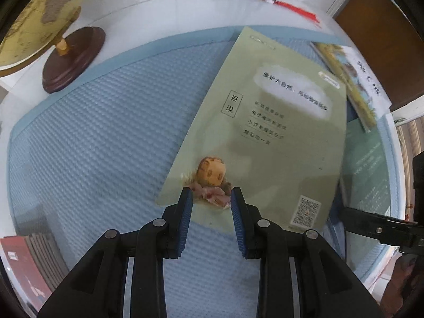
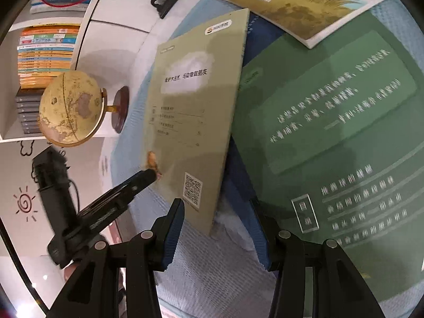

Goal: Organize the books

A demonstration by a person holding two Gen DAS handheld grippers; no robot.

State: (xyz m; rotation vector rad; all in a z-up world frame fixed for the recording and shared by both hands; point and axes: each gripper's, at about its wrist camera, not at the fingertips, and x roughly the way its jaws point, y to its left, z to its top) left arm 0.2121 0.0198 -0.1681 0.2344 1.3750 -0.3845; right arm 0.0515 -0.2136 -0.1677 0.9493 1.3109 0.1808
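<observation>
Left tongs [image 1: 211, 194] parted at pale green book's [image 1: 265, 132] near edge, right tongs [image 2: 218, 206] wide beside it

The pale green book [image 1: 265, 143] is covering part of the dark green book [image 1: 368, 164] in the left wrist view, and the print on both is blurring beyond reading. The illustrated book [image 2: 296, 2] is running off the top edge of the right wrist view. The globe [image 1: 34, 18] is being cropped by the left view's rim, as is the red book [image 1: 21, 267] at the lower left. The right gripper [image 2: 220, 228] is hiding the dark green book's near corner; whether its fingers are touching either book cannot be told.
</observation>
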